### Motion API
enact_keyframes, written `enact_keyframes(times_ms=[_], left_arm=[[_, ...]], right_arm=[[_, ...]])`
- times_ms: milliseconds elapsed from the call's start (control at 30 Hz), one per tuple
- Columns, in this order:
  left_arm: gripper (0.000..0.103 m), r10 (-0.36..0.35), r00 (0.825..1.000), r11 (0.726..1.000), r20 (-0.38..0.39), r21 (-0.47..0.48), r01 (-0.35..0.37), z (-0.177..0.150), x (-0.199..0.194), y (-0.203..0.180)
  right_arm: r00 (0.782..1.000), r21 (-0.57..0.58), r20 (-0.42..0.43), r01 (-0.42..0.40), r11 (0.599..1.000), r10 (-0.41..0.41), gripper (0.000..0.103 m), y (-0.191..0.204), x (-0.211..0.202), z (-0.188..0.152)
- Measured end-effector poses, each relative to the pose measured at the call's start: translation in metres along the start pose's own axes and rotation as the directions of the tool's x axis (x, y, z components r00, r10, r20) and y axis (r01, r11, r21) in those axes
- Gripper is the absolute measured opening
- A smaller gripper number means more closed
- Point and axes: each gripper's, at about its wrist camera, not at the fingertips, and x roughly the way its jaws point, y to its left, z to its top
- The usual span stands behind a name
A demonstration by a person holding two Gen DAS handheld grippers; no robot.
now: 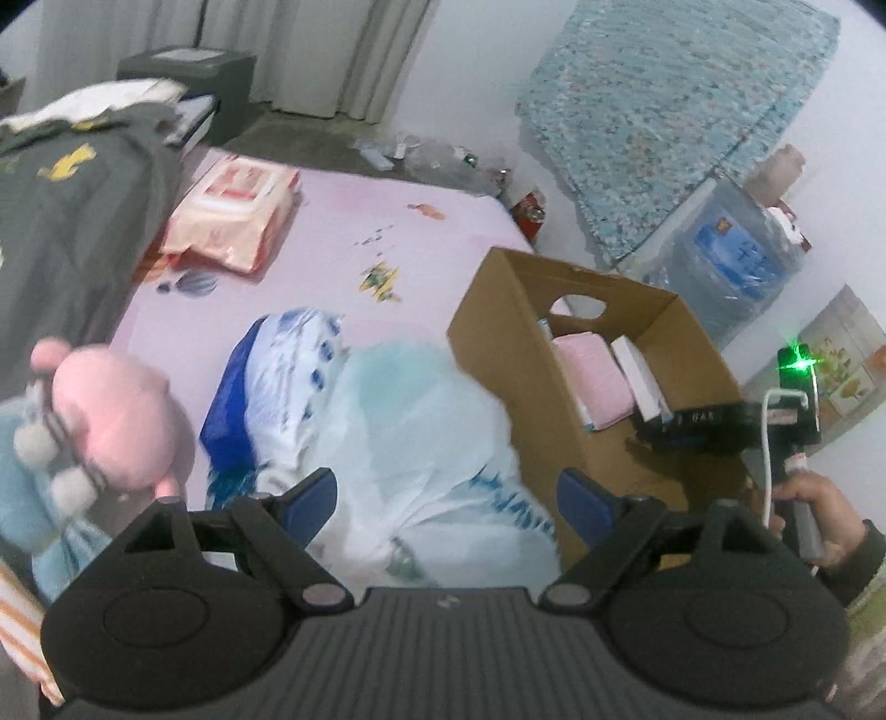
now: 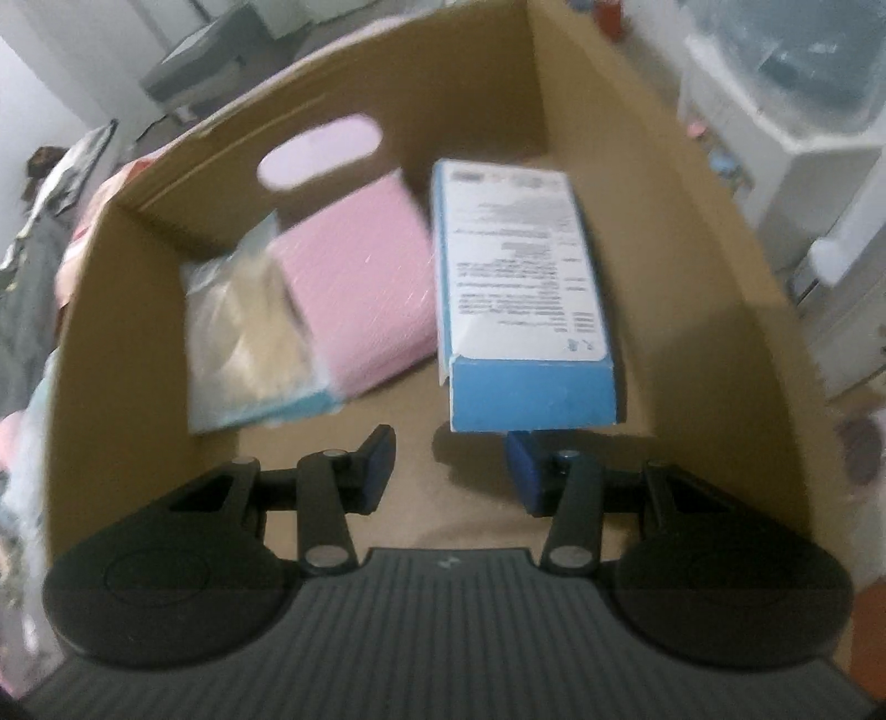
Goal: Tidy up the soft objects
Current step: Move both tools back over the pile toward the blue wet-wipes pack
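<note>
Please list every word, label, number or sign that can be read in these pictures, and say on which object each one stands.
No text can be read with certainty.
Blue and white carton in the cardboard box: many printed lines, too blurred.
Pink and red packet on the bed: label blurred.
Water bottle: blue label, marks unreadable.
Blue and white bag: print blurred.
Dark green cloth: yellow shapes only, no letters legible.

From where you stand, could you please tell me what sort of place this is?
Probably a bedroom at home: a bed under a pale pink printed sheet, grey floor-length curtains, and a pink plush toy beside an open brown cardboard box.
</note>
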Motion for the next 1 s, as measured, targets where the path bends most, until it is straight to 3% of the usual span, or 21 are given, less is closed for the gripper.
enact_keyframes(times_ms=[133,300,467,600,667,767,867,1000], left_arm=[[0.088,0.008,1.000,1.000,-0.004,-0.018,-0.009,-0.011,-0.003,0.010],[0.088,0.048,0.999,0.999,0.024,-0.008,-0.048,-0.024,-0.016,0.017],[0.090,0.060,0.995,0.998,0.081,-0.033,-0.057,-0.034,-0.037,0.030],[0.090,0.105,0.986,0.994,0.133,-0.040,-0.100,-0.047,-0.056,0.039],[0.091,0.141,0.977,0.990,0.158,-0.039,-0.136,-0.056,-0.065,0.043],[0.091,0.194,0.964,0.981,0.182,-0.057,-0.187,-0.070,-0.079,0.053],[0.091,0.238,0.953,0.971,0.185,-0.077,-0.227,-0.084,-0.089,0.063],[0.091,0.299,0.934,0.953,0.194,-0.117,-0.280,-0.102,-0.098,0.074]], right_arm=[[0.999,0.030,0.040,0.016,0.999,-0.018,0.045,0.000,0.006,0.006],[0.998,0.072,0.062,0.028,0.997,-0.032,0.054,-0.002,0.006,0.013],[0.994,0.114,0.080,-0.082,0.990,0.073,0.063,-0.005,-0.026,0.001],[0.973,0.101,0.148,-0.191,0.976,0.175,0.068,0.005,-0.068,-0.016],[0.950,0.092,0.180,-0.274,0.957,0.255,0.072,0.012,-0.090,-0.027],[0.897,0.075,0.199,-0.417,0.906,0.396,0.076,0.028,-0.111,-0.043],[0.841,0.044,0.165,-0.528,0.848,0.515,0.076,0.056,-0.117,-0.056],[0.782,-0.015,0.105,-0.616,0.788,0.614,0.076,0.102,-0.115,-0.063]])
